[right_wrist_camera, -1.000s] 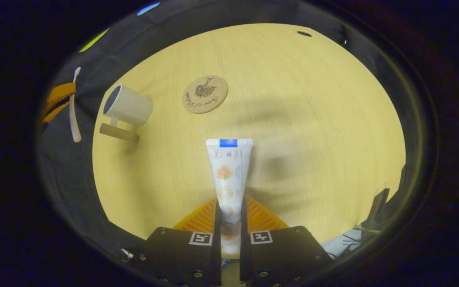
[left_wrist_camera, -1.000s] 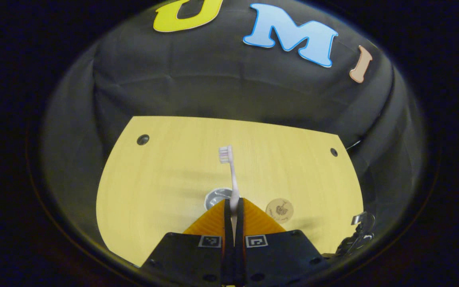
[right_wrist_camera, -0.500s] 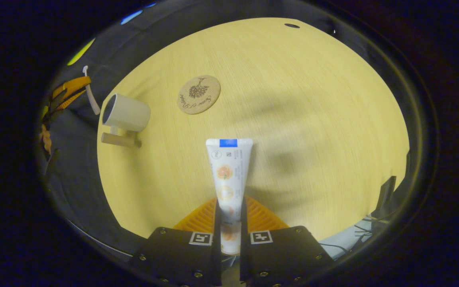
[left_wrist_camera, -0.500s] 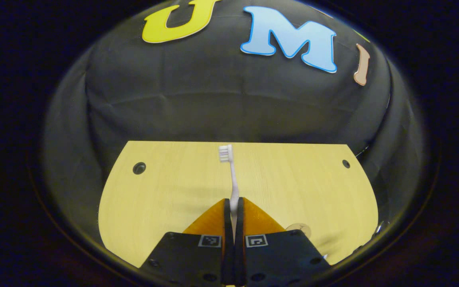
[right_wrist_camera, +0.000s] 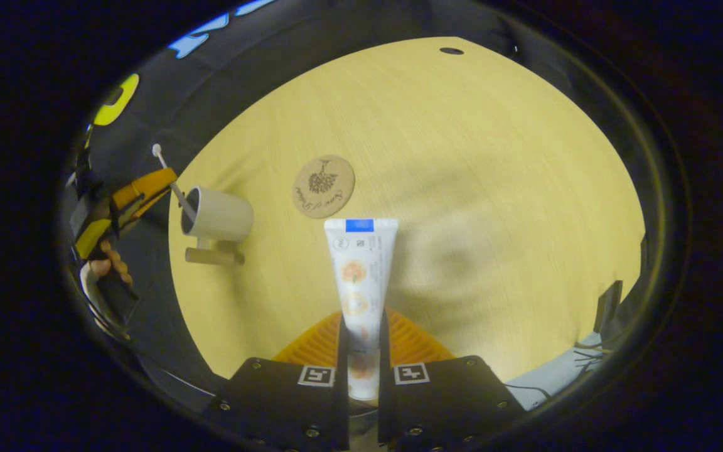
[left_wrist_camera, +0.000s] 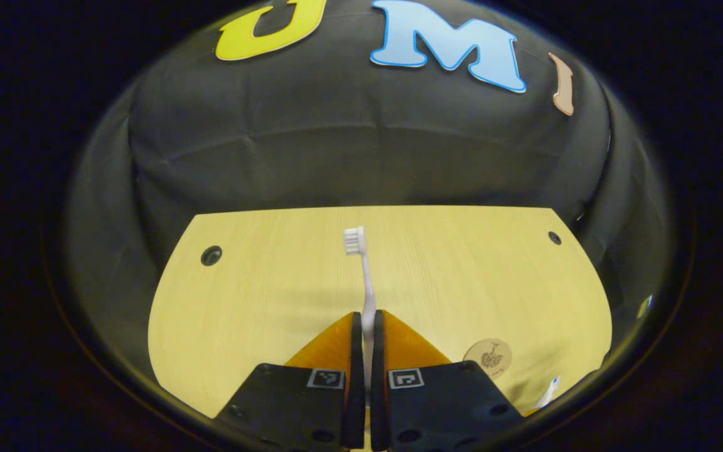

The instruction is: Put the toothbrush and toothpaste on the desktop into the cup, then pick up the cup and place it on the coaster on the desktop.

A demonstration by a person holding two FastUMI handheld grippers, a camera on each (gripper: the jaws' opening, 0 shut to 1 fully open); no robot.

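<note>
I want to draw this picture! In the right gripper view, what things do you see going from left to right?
Left gripper with the toothbrush → cup → coaster → toothpaste held in the right gripper.

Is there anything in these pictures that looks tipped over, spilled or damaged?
Nothing stands out. The cup stands on the desk, beside the coaster and apart from it. The left gripper holds the toothbrush and the right gripper holds the toothpaste. No spill or damage shows.
</note>
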